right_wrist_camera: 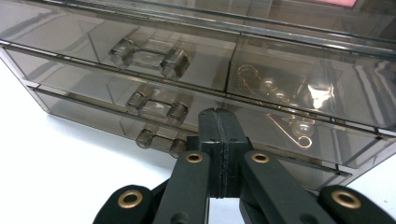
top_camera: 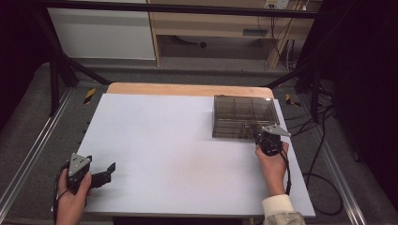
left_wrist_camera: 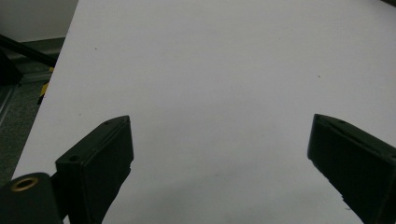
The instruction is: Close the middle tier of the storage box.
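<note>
A: Entry. Smoked-plastic drawer organizer (top_camera: 245, 116) sits at the far right corner of the white table (top_camera: 164, 140), front face toward the person. Right gripper (top_camera: 265, 138) is at that front face, near its right end.

B: Jaw state, right?

A: Clenched, pad to pad, nothing between them. In the right gripper view the closed tips (right_wrist_camera: 219, 128) are level with the lowest drawer, just beside its clear handle (right_wrist_camera: 159, 141); contact with the front cannot be confirmed.

B: Why closed there?

A: My reading: closed jaws make one narrow finger, suited to hooking behind or nudging a small drawer pull. Not a grip on anything as it stands.

B: Contents?

A: Wire earrings with pearl-like beads (right_wrist_camera: 292, 126) are visible through the right-hand drawers. Left-hand drawers look empty, though the tint makes that uncertain.

B: Left gripper?

A: Left gripper (top_camera: 105, 174) rests near the near left corner, well apart from the organizer. Jaws released, spread wide over bare table in its own view (left_wrist_camera: 219, 154), holding nothing. Likely parked clear so it can brace the box if a drawer drags.
</note>
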Demonstrator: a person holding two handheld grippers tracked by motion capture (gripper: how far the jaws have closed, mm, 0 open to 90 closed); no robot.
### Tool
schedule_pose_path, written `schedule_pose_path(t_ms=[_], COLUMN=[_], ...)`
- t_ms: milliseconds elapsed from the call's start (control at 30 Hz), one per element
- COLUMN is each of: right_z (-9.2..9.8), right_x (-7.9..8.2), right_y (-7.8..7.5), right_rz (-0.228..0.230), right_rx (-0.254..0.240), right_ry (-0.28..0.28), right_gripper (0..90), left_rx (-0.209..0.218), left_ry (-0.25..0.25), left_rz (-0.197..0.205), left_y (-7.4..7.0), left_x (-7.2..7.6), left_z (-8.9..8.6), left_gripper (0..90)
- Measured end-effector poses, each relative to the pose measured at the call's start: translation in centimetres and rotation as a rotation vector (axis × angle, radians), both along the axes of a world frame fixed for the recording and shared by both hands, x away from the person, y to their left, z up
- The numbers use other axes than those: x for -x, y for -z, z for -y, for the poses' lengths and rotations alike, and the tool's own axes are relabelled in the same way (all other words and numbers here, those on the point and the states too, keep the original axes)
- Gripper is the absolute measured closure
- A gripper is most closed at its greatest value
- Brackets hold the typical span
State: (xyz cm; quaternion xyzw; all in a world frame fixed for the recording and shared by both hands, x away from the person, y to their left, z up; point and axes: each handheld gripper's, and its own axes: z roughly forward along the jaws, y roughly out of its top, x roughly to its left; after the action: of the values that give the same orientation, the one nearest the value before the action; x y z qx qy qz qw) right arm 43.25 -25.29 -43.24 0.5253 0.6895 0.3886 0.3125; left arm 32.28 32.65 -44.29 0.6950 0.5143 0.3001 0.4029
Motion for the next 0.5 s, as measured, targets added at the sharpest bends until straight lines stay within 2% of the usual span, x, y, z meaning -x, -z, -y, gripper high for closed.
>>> schedule_pose_path(t_ms=[500], right_z=[-0.36], right_x=[0.72], right_y=[-0.92], right_rz=[0.033], right_rx=[-0.024], right_ry=[-0.012], right_gripper=[90.0], left_rx=[0.003], left_ry=[-0.002], left_rz=[0.004], left_y=[-0.01], left_x=[0.0], left_z=[-0.04], left_gripper=[6.8])
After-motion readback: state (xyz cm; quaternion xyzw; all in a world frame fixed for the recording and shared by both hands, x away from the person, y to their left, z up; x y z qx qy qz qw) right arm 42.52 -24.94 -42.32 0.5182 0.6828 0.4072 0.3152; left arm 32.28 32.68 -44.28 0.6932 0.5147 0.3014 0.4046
